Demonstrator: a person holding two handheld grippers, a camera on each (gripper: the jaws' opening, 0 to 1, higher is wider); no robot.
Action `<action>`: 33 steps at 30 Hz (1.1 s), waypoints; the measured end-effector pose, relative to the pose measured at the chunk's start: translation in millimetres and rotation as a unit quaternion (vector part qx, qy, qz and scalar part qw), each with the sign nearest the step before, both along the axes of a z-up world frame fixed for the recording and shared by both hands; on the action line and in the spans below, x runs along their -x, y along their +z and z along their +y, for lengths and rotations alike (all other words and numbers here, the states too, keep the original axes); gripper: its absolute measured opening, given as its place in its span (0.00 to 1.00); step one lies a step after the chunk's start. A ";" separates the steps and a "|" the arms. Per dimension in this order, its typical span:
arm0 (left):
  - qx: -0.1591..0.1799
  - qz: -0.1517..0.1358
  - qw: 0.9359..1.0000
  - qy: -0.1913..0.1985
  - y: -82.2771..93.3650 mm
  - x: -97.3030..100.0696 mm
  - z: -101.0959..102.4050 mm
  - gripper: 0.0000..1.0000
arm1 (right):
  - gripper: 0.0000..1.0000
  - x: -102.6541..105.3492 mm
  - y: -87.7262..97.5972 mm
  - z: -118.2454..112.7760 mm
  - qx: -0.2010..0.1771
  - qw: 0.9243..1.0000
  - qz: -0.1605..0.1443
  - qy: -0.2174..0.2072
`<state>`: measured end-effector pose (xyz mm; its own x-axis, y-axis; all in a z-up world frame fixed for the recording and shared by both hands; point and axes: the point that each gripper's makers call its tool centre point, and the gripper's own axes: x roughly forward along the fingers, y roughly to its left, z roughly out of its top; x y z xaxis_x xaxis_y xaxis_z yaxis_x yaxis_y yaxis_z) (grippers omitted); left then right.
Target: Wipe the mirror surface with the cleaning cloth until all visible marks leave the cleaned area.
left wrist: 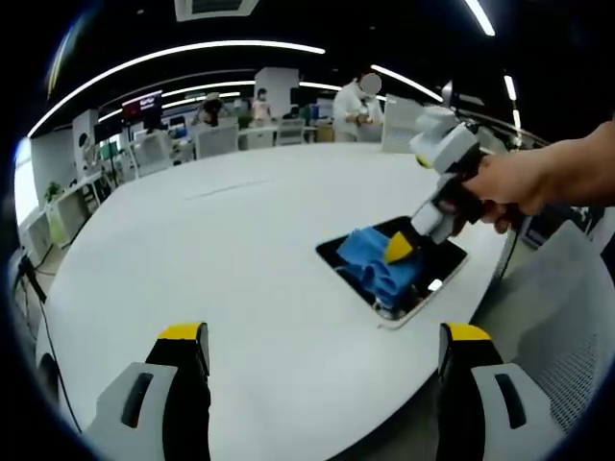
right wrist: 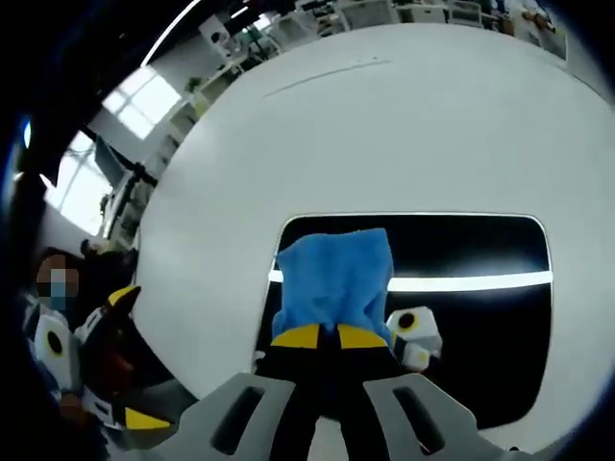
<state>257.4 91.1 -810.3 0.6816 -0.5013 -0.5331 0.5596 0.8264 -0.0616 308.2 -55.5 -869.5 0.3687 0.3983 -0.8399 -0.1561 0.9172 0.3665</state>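
The blue cleaning cloth (right wrist: pixel 336 279) is pinched by the right gripper (right wrist: pixel 321 336) on the mirror (right wrist: pixel 480 317), lower centre. The left gripper (left wrist: pixel 322 351) is held wide, empty. Cloth could be bunched, so streaks get missed.

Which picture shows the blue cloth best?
The right gripper view: the blue cloth sits close and central, pinched by the right gripper on the mirror. The left gripper view shows it smaller, farther off and partly covered.
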 end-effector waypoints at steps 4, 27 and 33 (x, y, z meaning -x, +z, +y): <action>0.001 0.000 1.000 0.001 0.5 0.1 -0.1 1.00 | 0.00 6.6 0.8 0.0 -0.005 1.000 0.002 -0.001; 0.003 -0.001 1.000 0.004 0.9 -0.6 0.8 1.00 | 0.00 43.9 2.1 1.8 -0.025 0.999 0.018 0.007; 0.004 0.000 1.000 0.003 0.2 -0.1 -0.1 1.00 | 0.00 47.0 0.2 1.7 -0.031 0.999 0.018 0.006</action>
